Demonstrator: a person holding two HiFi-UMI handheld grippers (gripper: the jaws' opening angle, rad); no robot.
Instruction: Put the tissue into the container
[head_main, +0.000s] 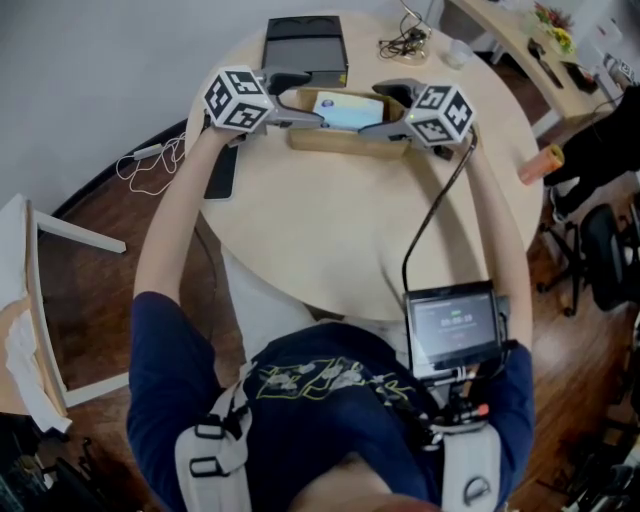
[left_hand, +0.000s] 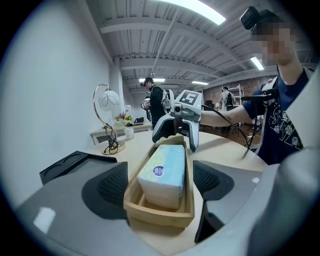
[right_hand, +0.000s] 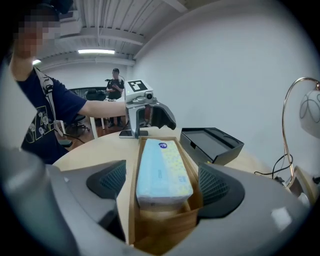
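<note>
Head view looks down on a round table (head_main: 330, 230), where a long wooden container (head_main: 345, 141) lies crosswise near the far edge. The pack of tissues (head_main: 347, 110) is already lying inside it, and its top pokes up a bit above the rim. The left gripper (head_main: 300, 100) is at one short end of the container and the right gripper (head_main: 390, 108) is at the other end, so the two face each other. Left gripper view shows its jaws snug against the two long sides of the wood, so it looks like it is holding that end. Right gripper view shows its jaws wider, with a thin strip of table between one pad and the wood, so it is not squeezing anything. A black tray (head_main: 305, 45) sits just behind the container and nobody touches it. I think the big part of the job is done, because the tissues are in. What is left, I guess, is for the left gripper to open and for both to back away
</note>
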